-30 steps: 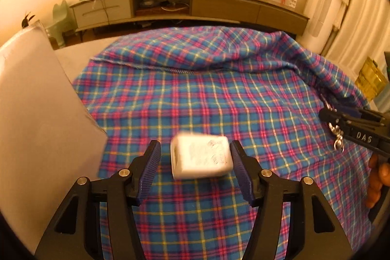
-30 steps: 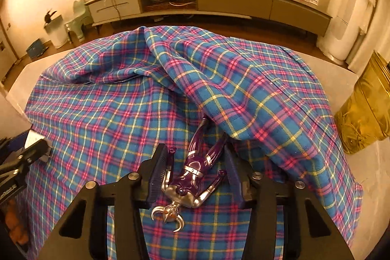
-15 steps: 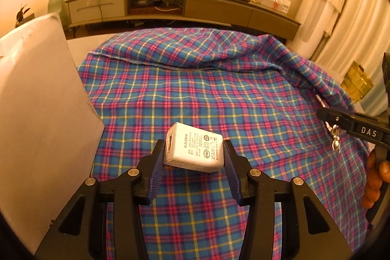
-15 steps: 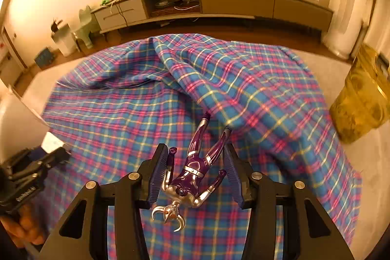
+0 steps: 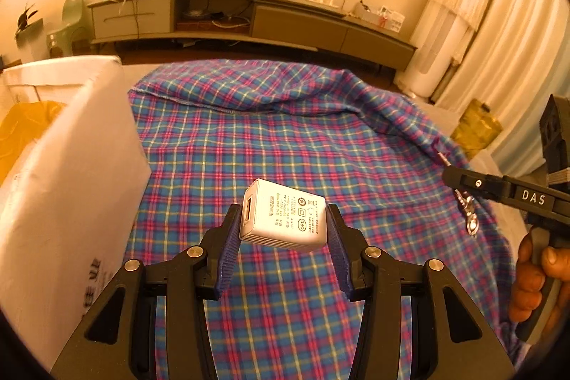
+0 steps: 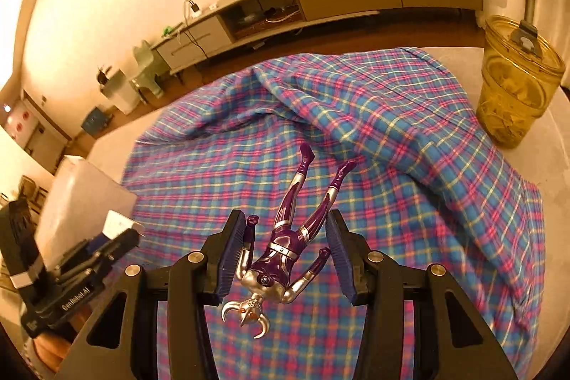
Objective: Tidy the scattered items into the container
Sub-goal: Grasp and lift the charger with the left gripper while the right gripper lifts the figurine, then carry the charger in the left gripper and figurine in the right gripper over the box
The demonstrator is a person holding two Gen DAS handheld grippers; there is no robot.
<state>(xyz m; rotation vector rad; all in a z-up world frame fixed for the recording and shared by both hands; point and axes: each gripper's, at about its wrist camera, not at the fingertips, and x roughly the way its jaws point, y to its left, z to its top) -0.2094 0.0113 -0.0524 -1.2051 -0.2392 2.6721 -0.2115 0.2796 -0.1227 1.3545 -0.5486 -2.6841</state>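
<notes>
My left gripper (image 5: 283, 225) is shut on a white USB charger block (image 5: 285, 219) and holds it above the plaid cloth (image 5: 285, 138). A white cardboard box (image 5: 71, 173) stands open at the left, with a yellow bag inside. My right gripper (image 6: 286, 237) is shut on a purple and silver horned toy figure (image 6: 285, 248), head toward the camera, held above the cloth. In the left wrist view the right gripper (image 5: 463, 182) shows at the right with the figure (image 5: 468, 212) hanging from it. In the right wrist view the left gripper (image 6: 123, 237) shows at the lower left by the box (image 6: 85, 202).
A yellow glass jar with a lid (image 6: 516, 84) stands on the grey table beyond the cloth's right edge. The cloth is bunched in a fold (image 6: 356, 102) at the back right. A long TV cabinet (image 5: 249, 20) runs along the far wall.
Both grippers have risen from the cloth with their objects. The left one closed on the charger and lifted it; the box's open top now shows. The right view has swung left.
</notes>
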